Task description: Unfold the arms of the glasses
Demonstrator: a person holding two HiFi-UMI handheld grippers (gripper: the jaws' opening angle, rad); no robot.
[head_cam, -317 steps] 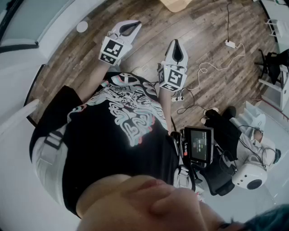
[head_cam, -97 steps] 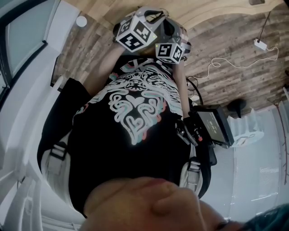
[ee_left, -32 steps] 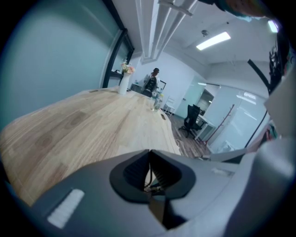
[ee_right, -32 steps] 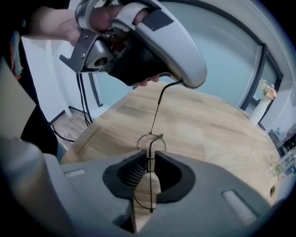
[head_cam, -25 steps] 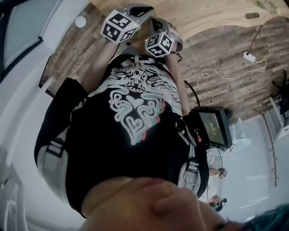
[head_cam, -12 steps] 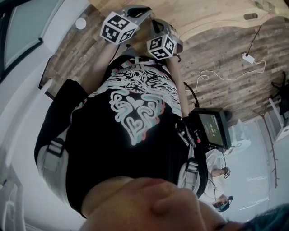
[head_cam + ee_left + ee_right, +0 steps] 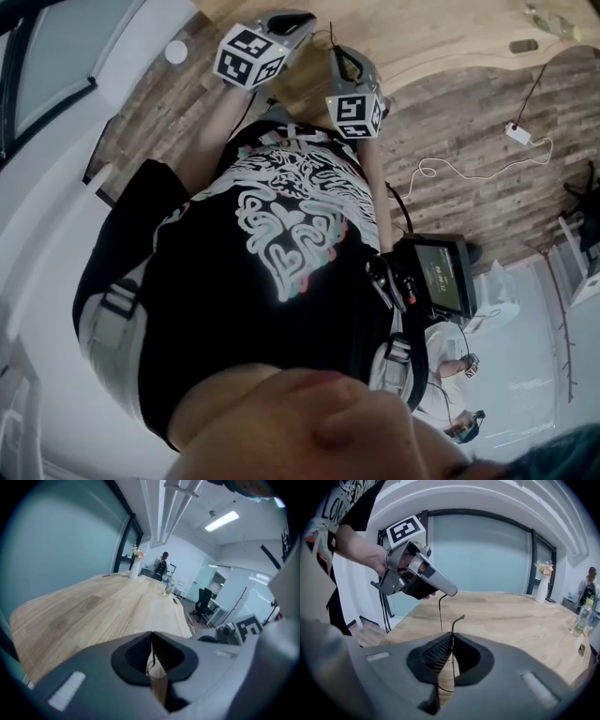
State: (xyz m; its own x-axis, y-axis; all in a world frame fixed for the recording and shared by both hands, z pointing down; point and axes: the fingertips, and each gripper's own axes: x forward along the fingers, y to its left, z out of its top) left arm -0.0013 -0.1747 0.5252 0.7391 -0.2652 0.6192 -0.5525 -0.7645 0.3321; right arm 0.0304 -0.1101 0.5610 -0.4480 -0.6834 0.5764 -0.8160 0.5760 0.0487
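Observation:
The glasses are thin black wire, held in the air over the near end of the wooden table (image 7: 511, 616). In the right gripper view, one wire arm (image 7: 453, 625) runs up out of my right gripper (image 7: 452, 637), which is shut on it. A second wire (image 7: 440, 609) hangs from my left gripper (image 7: 447, 590) down to the same jaws. In the left gripper view, my left gripper (image 7: 152, 637) is shut on a thin wire loop (image 7: 150, 665). From the head view, the left gripper (image 7: 302, 19) and right gripper (image 7: 337, 54) sit close together above my chest.
A white vase of flowers (image 7: 136, 566) and bottles (image 7: 168, 585) stand at the table's far end, and a person is beyond them. A cable and power strip (image 7: 517, 131) lie on the plank floor. A screen unit (image 7: 436, 286) hangs at my waist.
My right gripper has shifted right and slightly down, away from the left gripper. The left gripper has barely moved.

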